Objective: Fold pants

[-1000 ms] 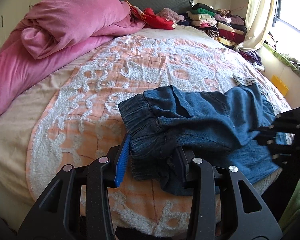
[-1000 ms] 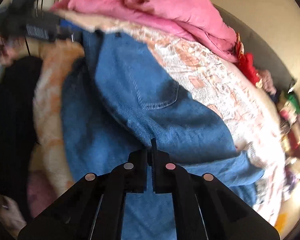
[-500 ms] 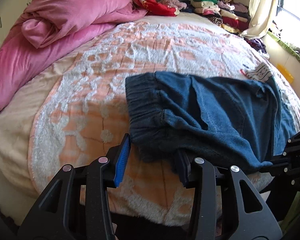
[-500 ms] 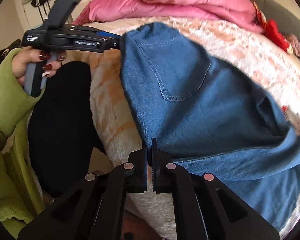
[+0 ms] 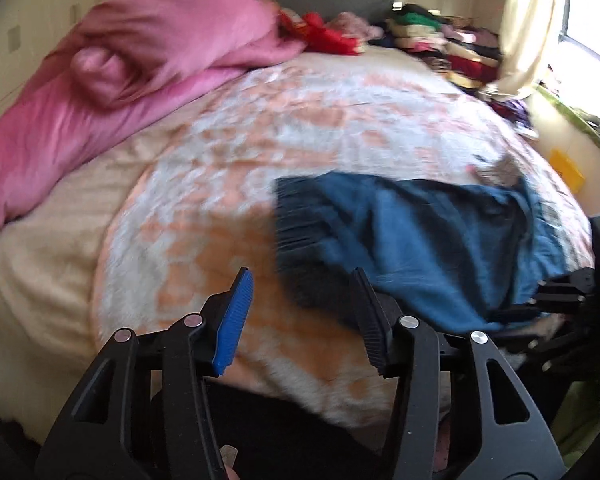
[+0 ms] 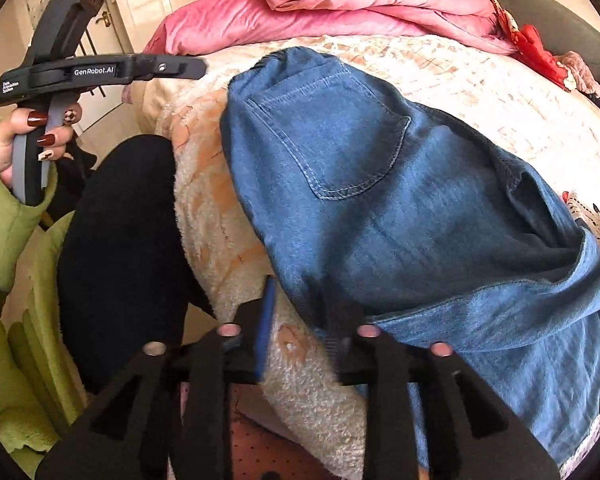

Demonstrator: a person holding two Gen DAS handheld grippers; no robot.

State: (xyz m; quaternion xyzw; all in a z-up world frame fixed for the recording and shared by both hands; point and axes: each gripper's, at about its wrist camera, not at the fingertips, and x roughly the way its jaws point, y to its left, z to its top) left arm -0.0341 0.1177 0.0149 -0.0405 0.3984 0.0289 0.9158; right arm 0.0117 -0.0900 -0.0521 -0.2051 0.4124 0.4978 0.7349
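Note:
The blue jeans (image 5: 420,240) lie folded on the peach-and-white bedspread (image 5: 260,152) near the bed's front edge, back pocket (image 6: 332,140) up. My left gripper (image 5: 302,314) hovers just short of the elastic waistband (image 5: 296,220). Its jaws are opening and touch no cloth. My right gripper (image 6: 304,320) sits at the folded edge of the jeans (image 6: 380,208). Its jaws are opening too, and the denim edge lies loose by the right finger. The left gripper (image 6: 196,68) shows in the right wrist view, held by a hand (image 6: 40,132). The right gripper (image 5: 540,300) shows at the left wrist view's right edge.
A pink duvet (image 5: 140,72) is heaped at the back left. Stacked clothes (image 5: 440,44) and a red garment (image 5: 328,36) line the headboard. A curtain (image 5: 528,20) and window are on the right. The person's black-clad leg (image 6: 120,240) and green sleeve (image 6: 4,208) stand at the bed edge.
The left gripper has drawn back off the waistband and let it go, with its jaws wider. The right gripper, shut on the denim edge before, has opened. The jeans now rest on the bed.

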